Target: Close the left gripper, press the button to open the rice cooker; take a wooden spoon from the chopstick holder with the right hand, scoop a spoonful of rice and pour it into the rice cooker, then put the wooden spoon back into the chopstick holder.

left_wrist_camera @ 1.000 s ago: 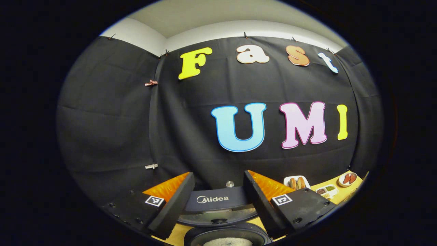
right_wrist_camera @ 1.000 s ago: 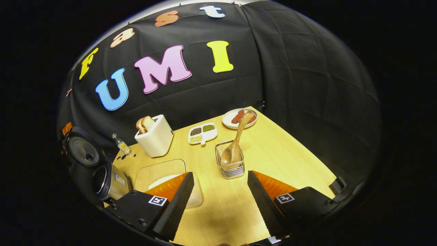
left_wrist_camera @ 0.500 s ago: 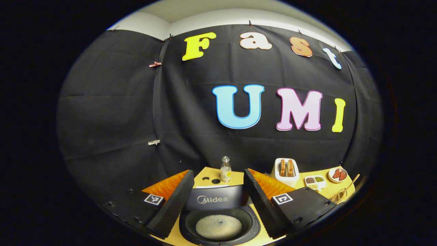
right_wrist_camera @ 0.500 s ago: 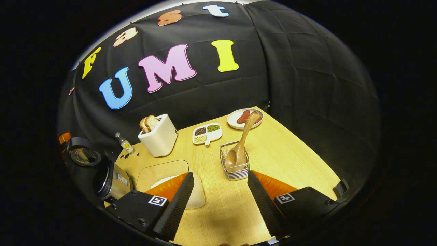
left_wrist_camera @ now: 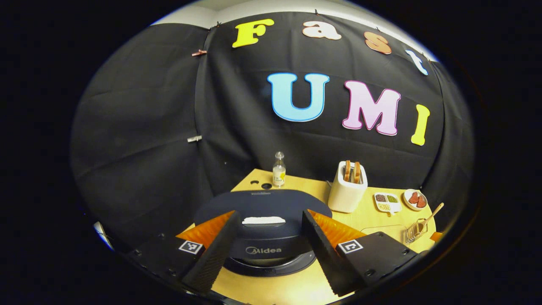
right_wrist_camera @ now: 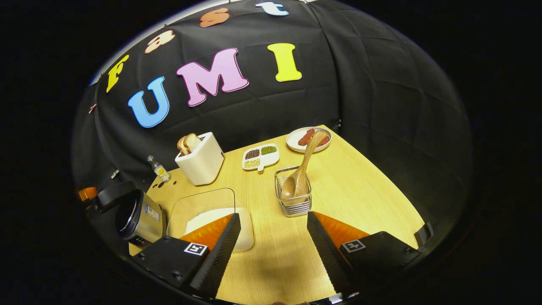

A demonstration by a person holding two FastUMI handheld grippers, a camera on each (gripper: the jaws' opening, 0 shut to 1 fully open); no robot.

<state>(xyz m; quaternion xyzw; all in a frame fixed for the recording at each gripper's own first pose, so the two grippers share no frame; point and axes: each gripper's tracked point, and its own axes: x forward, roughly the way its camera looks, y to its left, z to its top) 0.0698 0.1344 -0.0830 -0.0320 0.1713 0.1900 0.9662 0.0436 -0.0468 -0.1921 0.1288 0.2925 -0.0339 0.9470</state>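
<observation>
Looking at closed cooker (left_wrist_camera: 264, 220): left gripper (left_wrist_camera: 267, 248) wide open, empty — pinch fingers together, then push button squarely.

Low in the left gripper view, the left gripper (left_wrist_camera: 266, 250) has its two fingers spread wide apart, angling up from the lower left and lower right of the frame toward the middle, with nothing pinched between them. In the right gripper view, the right gripper (right_wrist_camera: 273, 252) sits the same way at the bottom of the frame, fingers parted and holding nothing, tilted downward. At the far left edge of that view, a small part of the left gripper peeks in.
</observation>
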